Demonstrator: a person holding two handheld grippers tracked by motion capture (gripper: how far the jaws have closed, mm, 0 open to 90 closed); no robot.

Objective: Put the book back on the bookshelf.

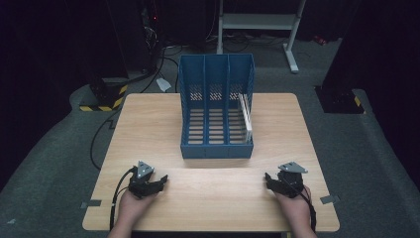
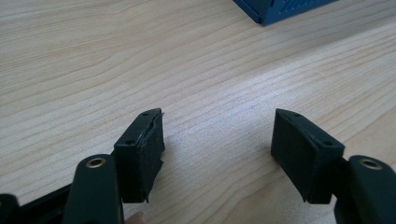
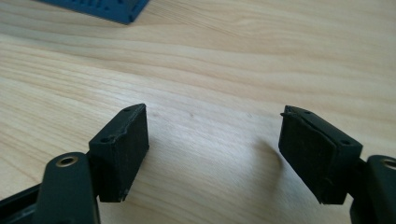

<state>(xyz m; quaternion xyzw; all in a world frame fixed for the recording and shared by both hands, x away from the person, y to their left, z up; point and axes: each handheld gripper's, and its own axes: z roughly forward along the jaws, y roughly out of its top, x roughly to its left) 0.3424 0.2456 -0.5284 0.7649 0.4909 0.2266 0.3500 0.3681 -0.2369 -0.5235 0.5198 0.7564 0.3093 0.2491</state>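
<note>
The rack (image 1: pixel 216 106) is a blue plastic file holder with three open-fronted bays, slotted floors and perforated back and side walls. It stands upright on the bench (image 1: pixel 148 124), its open front facing the person. A thin white sheet or folder (image 1: pixel 245 116) stands on edge in the bay at the high view's right, leaning against that outer wall; the other two bays show bare slotted floors.

The rack sits ahead of both claws and between them, well apart from each. From the left claw (image 1: pixel 159 181) it lies forward and toward the right; in the left gripper view a blue corner (image 2: pixel 280 9) shows at the top edge, far beyond the jaws. From the right claw (image 1: pixel 270 180) it lies forward and toward the left, its corner (image 3: pixel 100 9) at the top of the right gripper view.

Both hands rest low at the near edge of the bench, forearms coming in from below. Each claw is angled inward toward the middle. The left claw (image 2: pixel 217 140) stands wide open with only bare wood between its pads. The right claw (image 3: pixel 212 149) is likewise spread wide and holds nothing, its jaws close above the wood.
</note>
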